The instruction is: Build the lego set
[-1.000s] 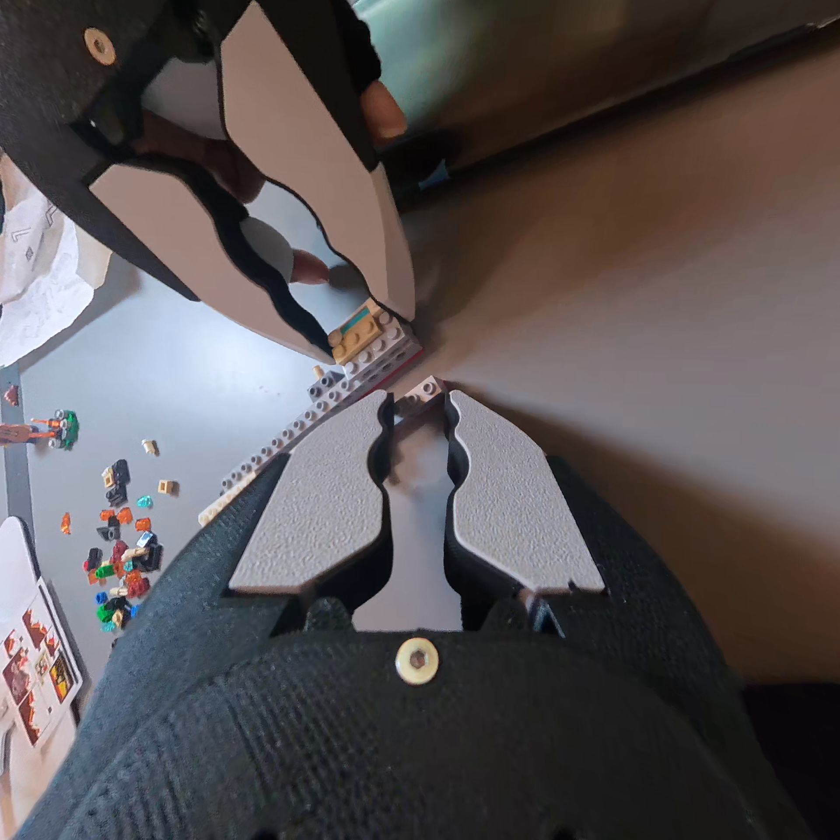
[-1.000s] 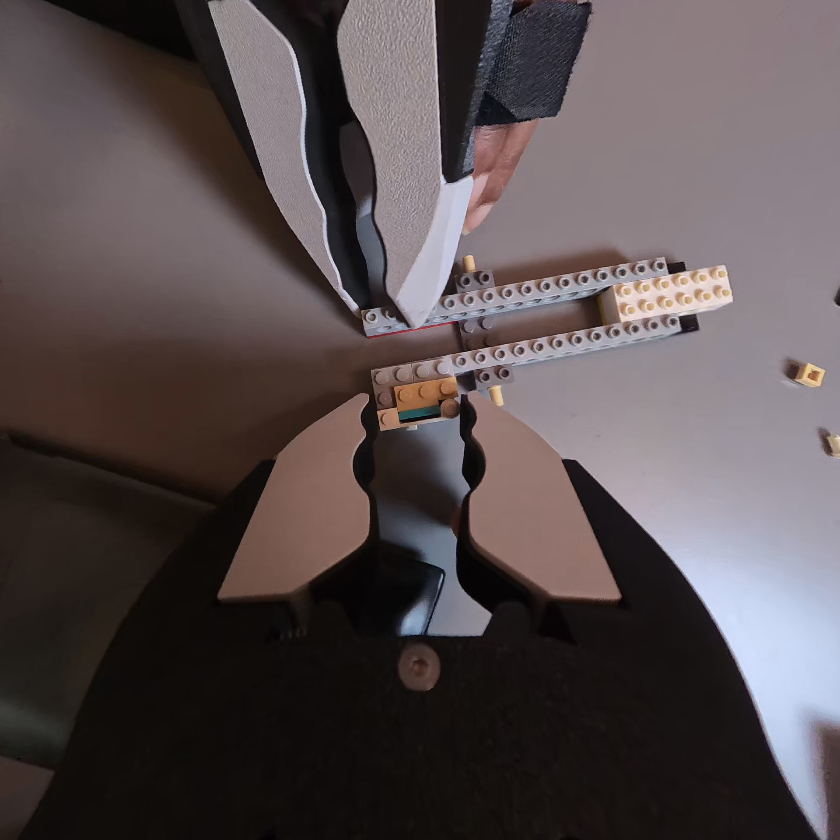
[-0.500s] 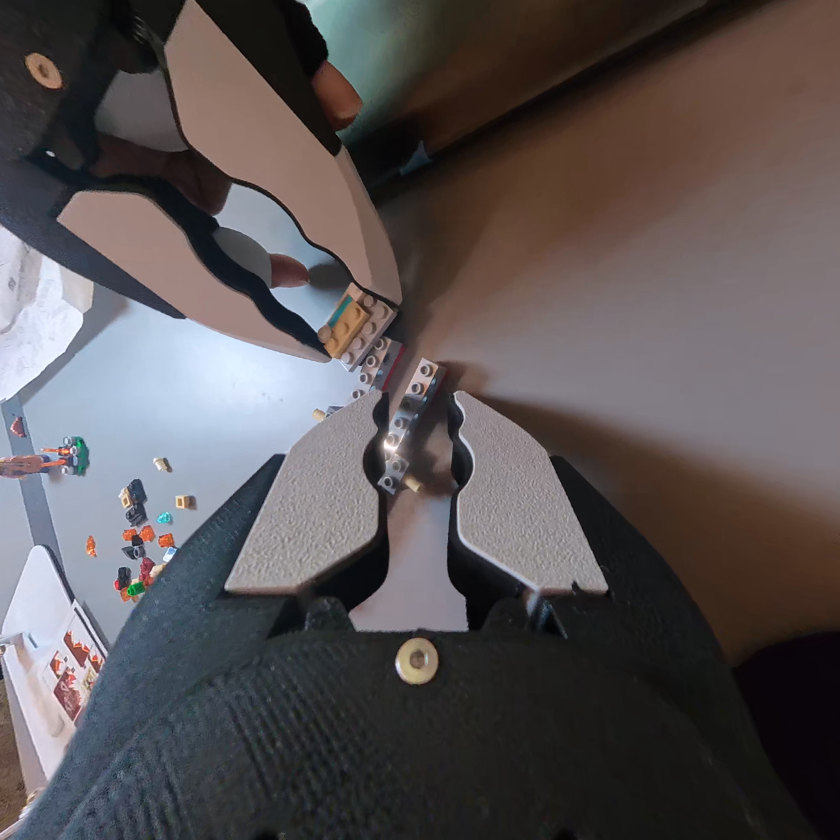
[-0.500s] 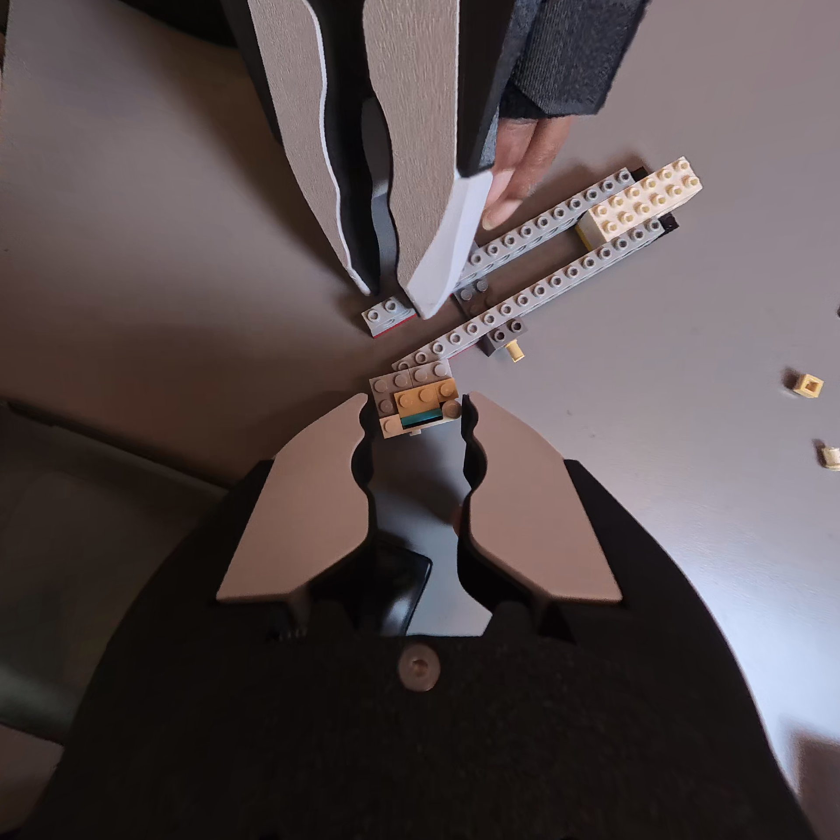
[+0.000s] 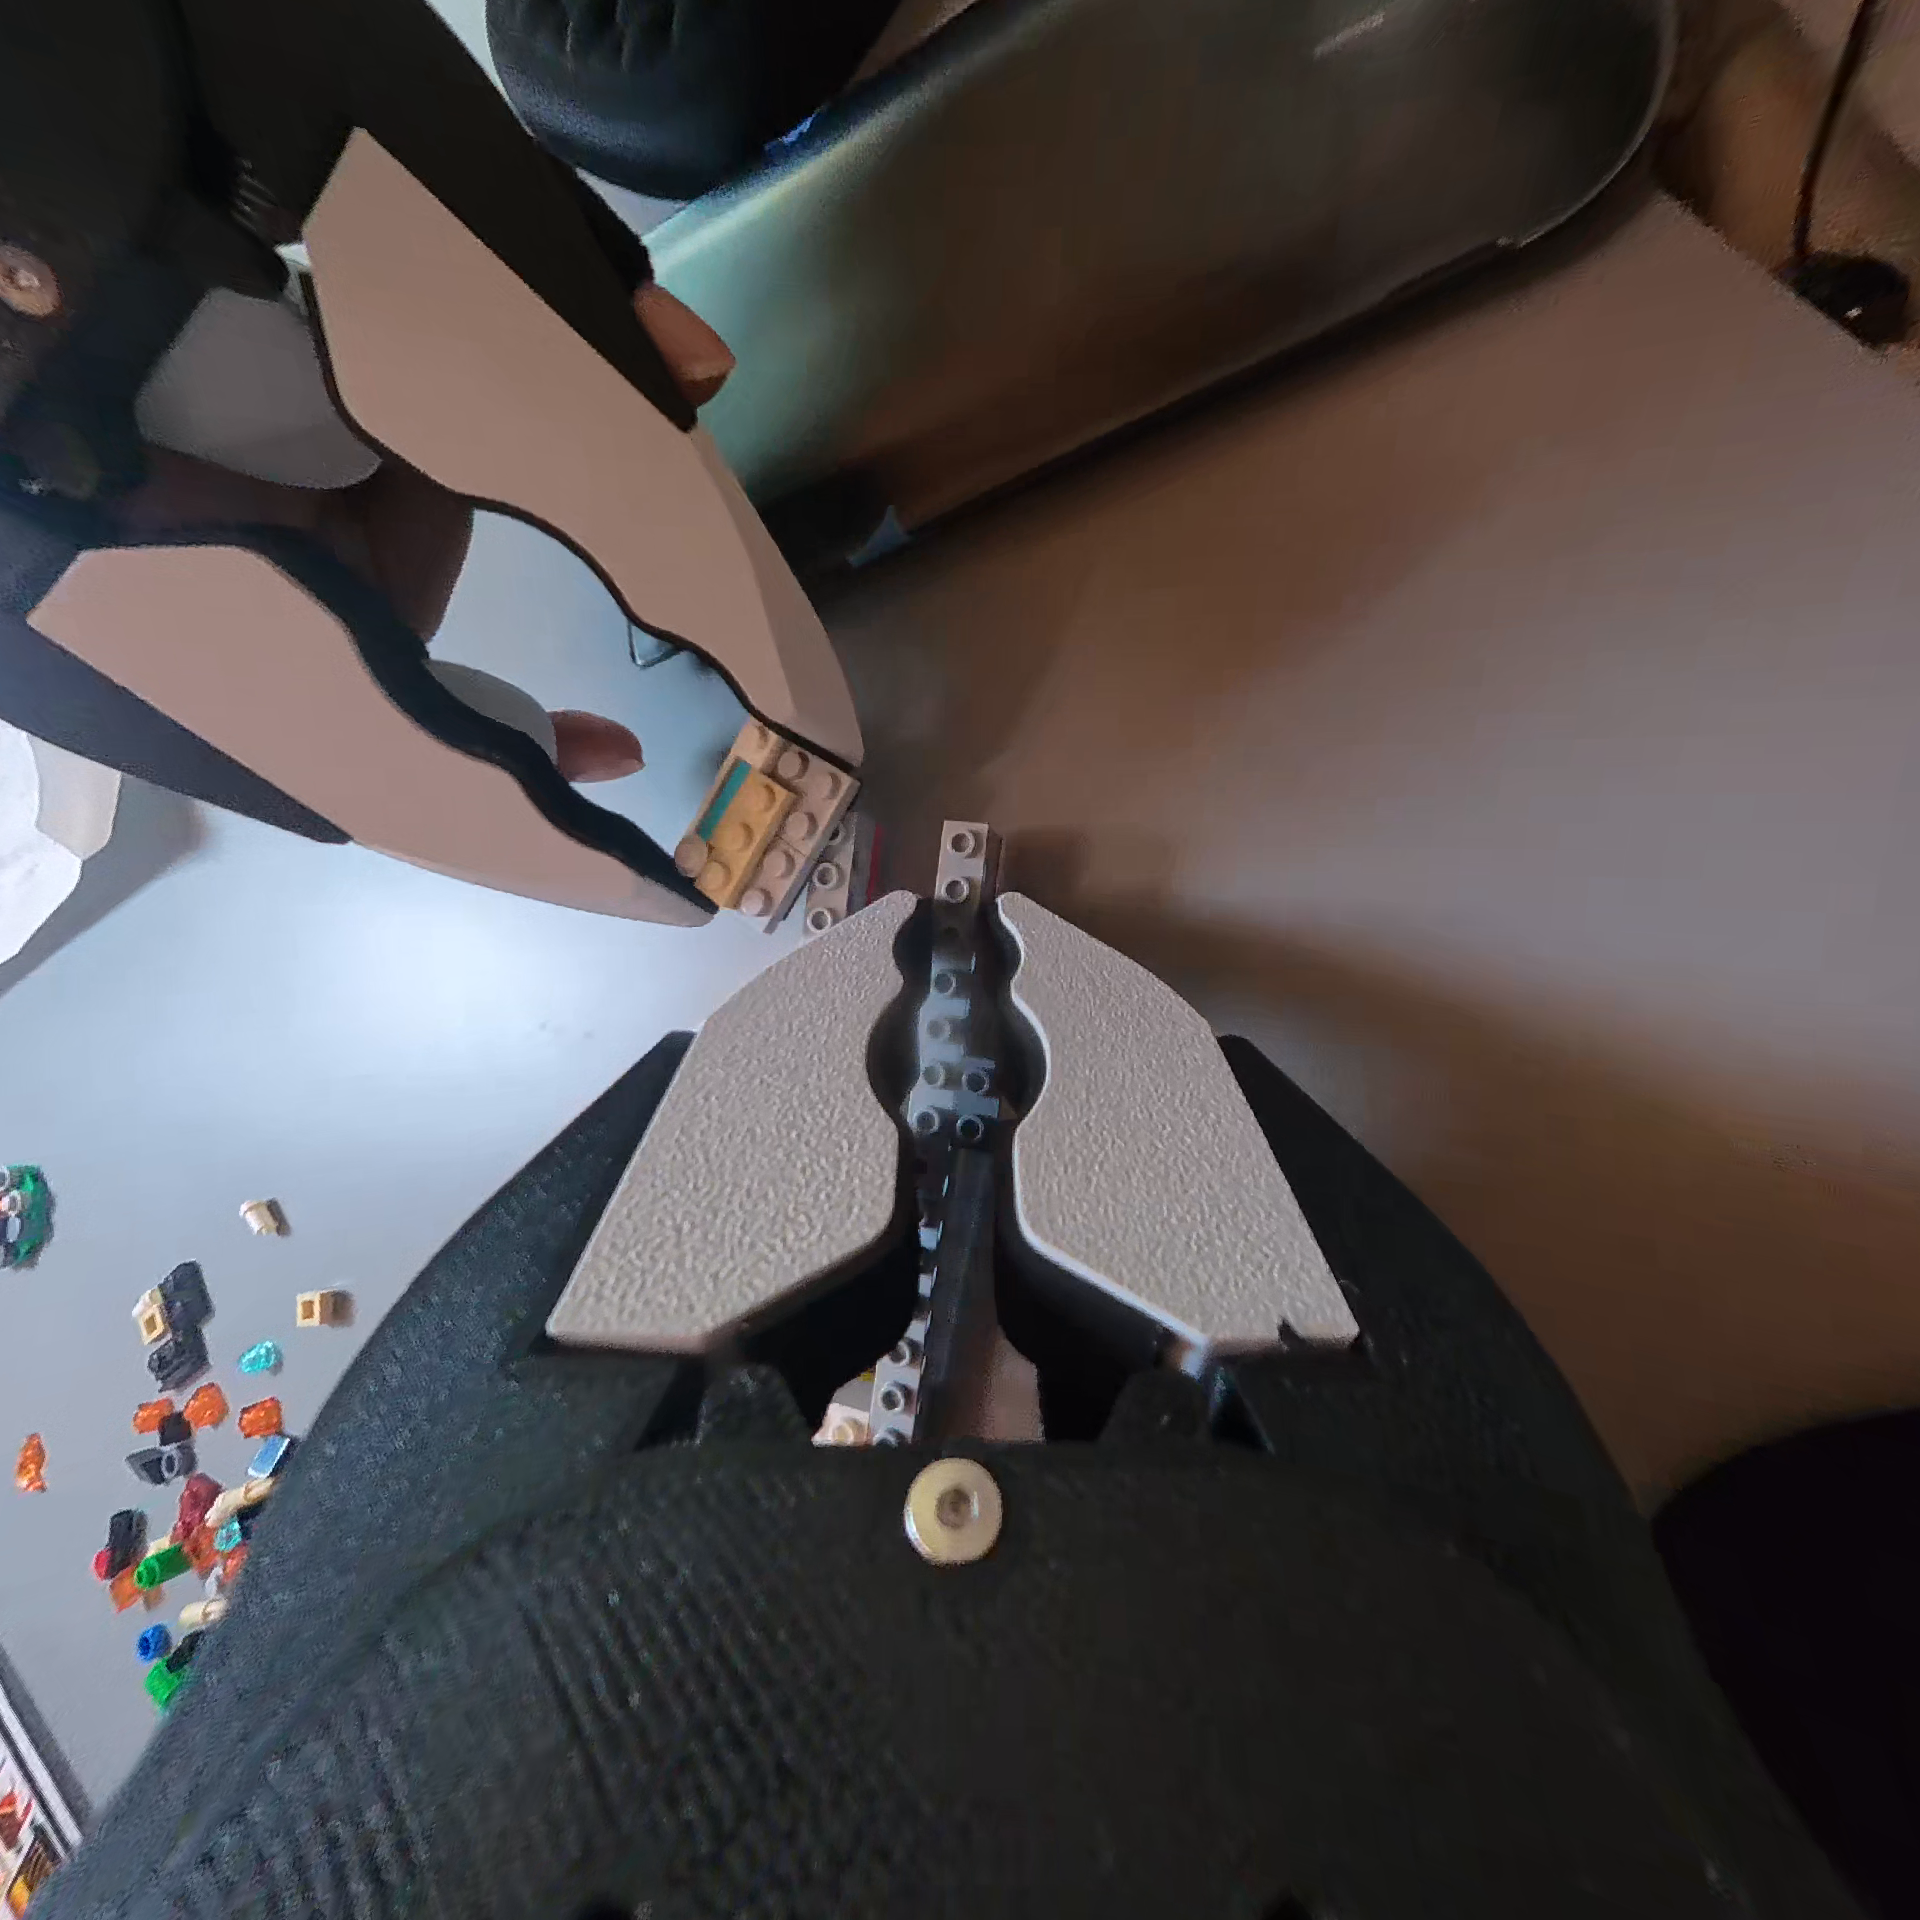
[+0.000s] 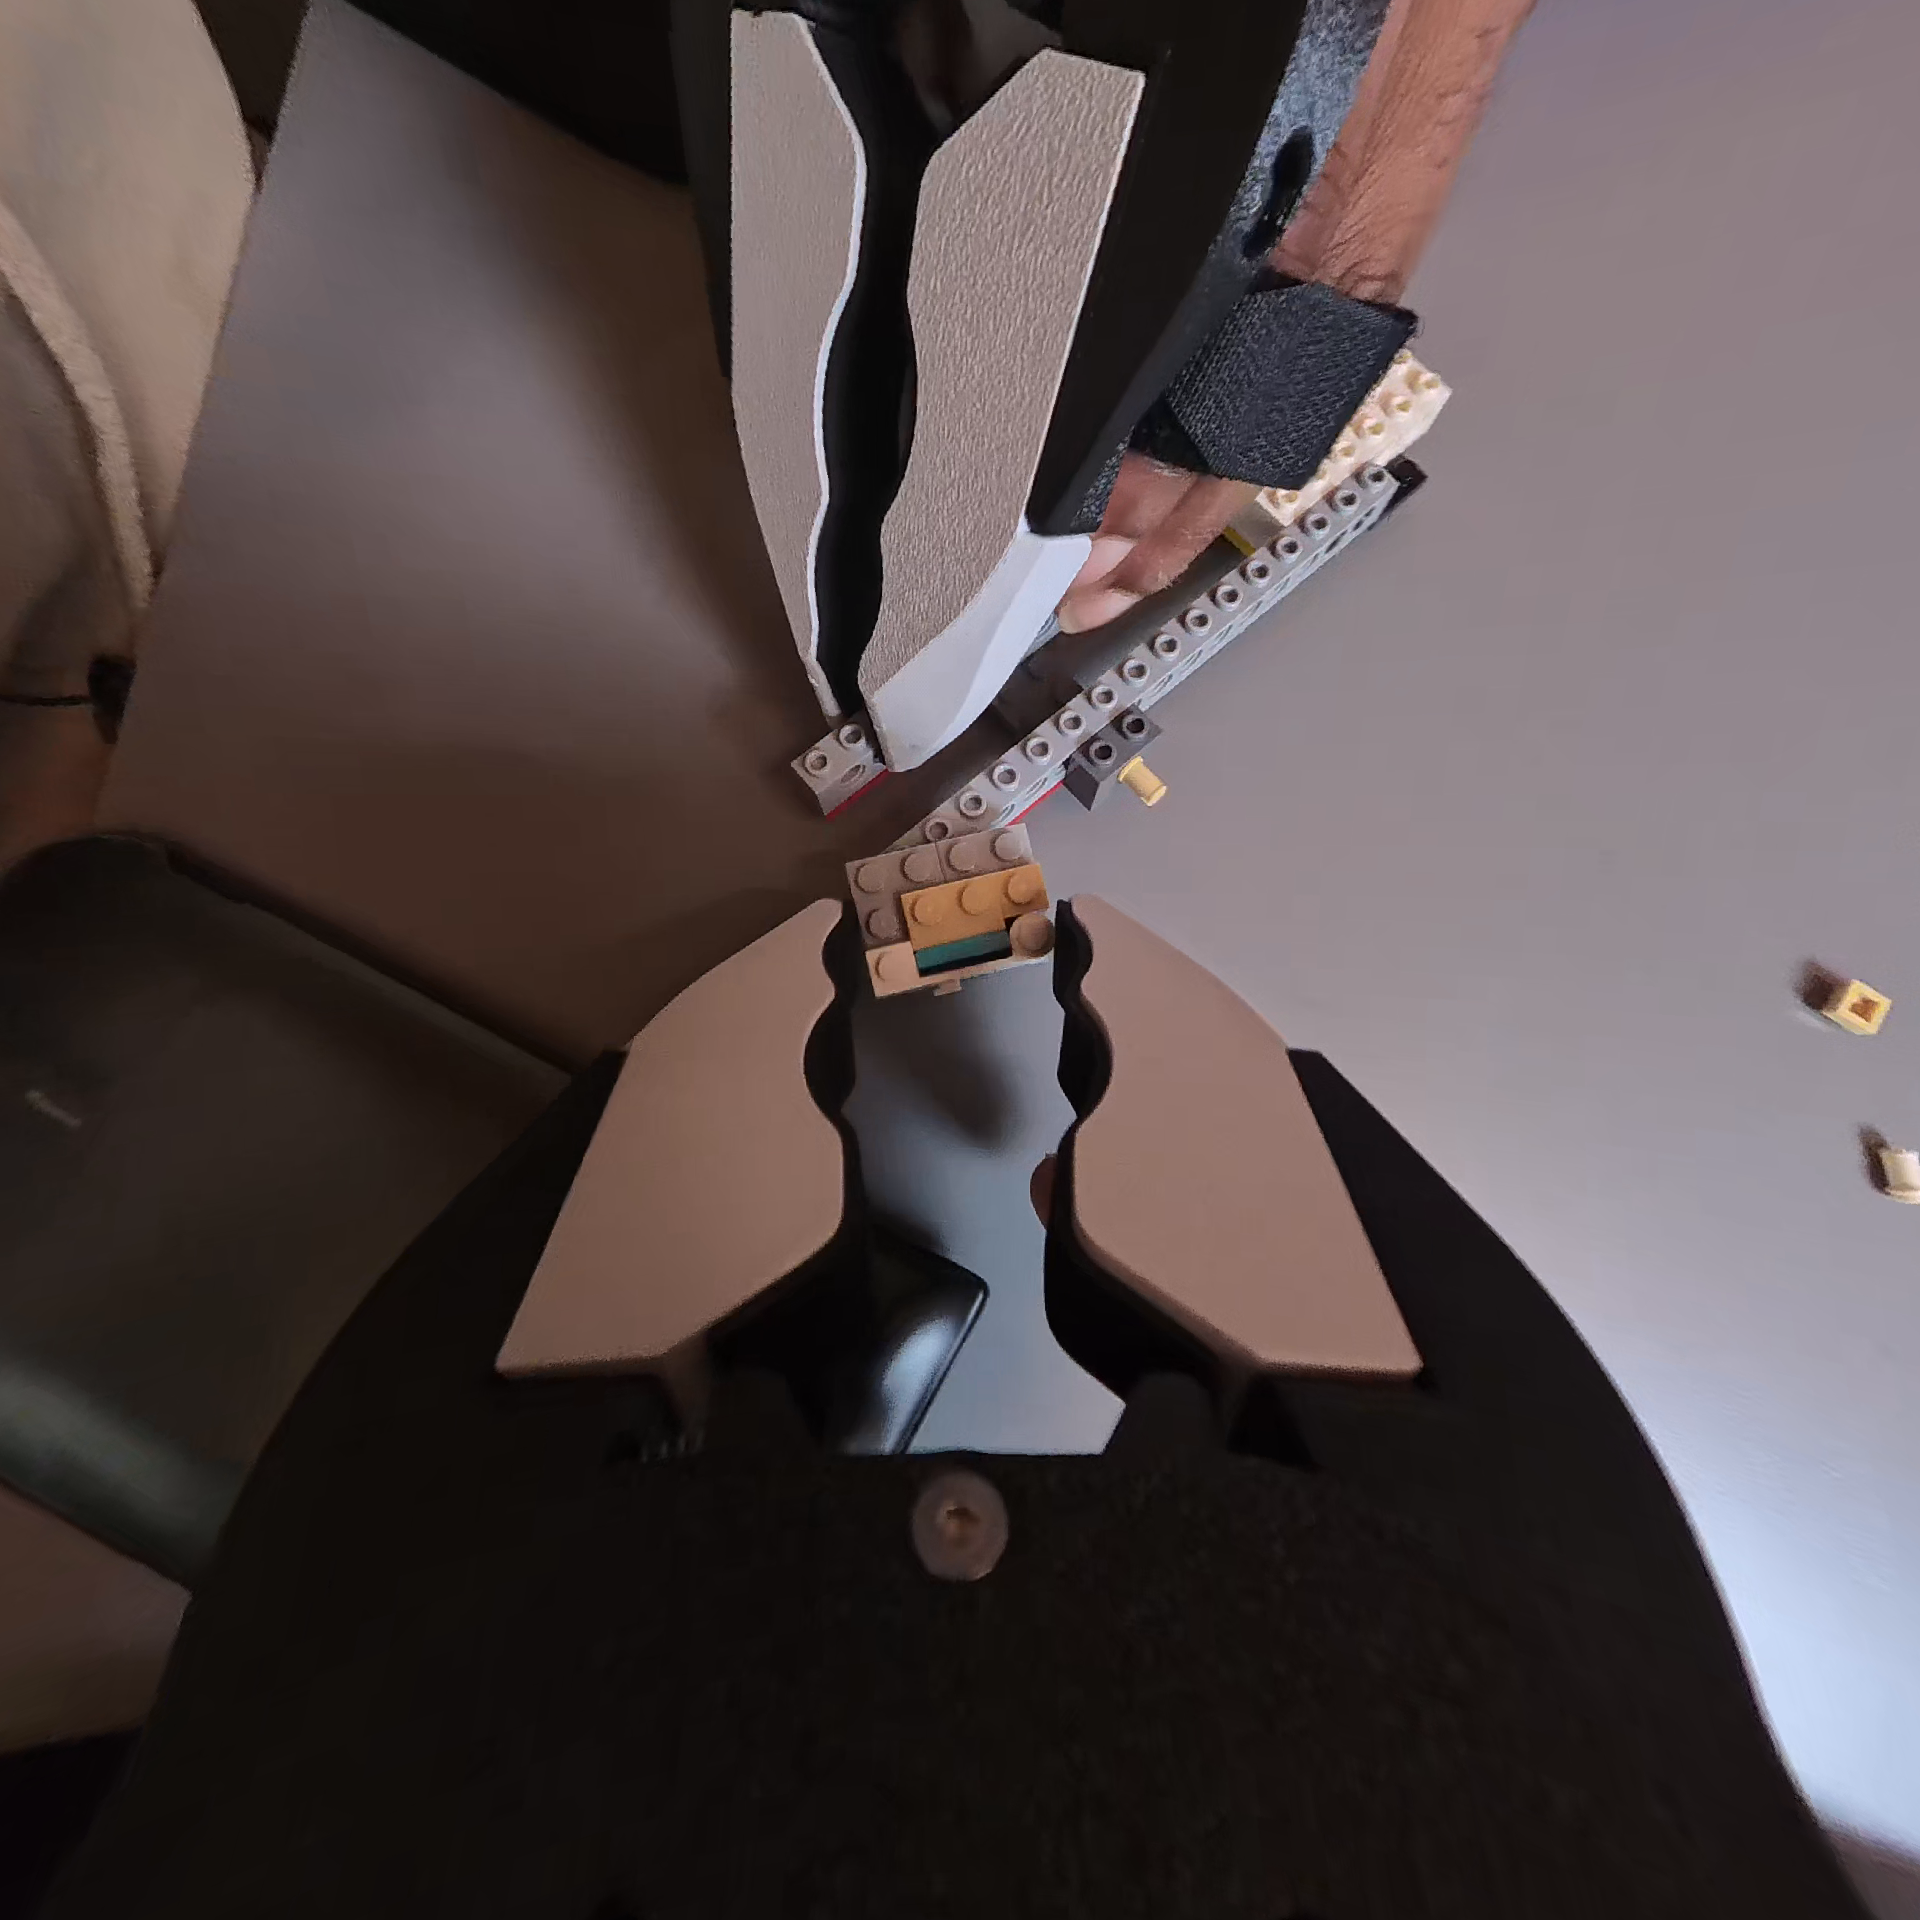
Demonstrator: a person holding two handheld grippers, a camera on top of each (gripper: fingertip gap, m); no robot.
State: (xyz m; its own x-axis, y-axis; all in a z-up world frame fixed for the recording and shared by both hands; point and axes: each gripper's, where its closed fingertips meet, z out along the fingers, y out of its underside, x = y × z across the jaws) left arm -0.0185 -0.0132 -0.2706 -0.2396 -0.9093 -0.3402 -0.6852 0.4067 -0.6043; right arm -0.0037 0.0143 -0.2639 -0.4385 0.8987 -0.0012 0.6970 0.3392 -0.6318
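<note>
Lego frame [image 6: 1164, 665], a pair of long grey studded beams joined by a cream block at the far end, lies on the bench [image 6: 1558, 831] between the two claws. Left claw [image 5: 958, 906] is clamped on one beam, which runs lengthwise between its fingers and projects past the tips. Right claw [image 6: 948, 914] stands spread, its fingertips flanking the tan, grey and teal plate cluster [image 6: 951, 914] at the near end of the other beam; whether they touch it cannot be told. Just beyond the right claw's tips a dark grey connector with a cream peg [image 6: 1143, 779] joins the beams. Well off to the left claw's left, loose small bricks [image 5: 177, 1455] are scattered on the bench.
</note>
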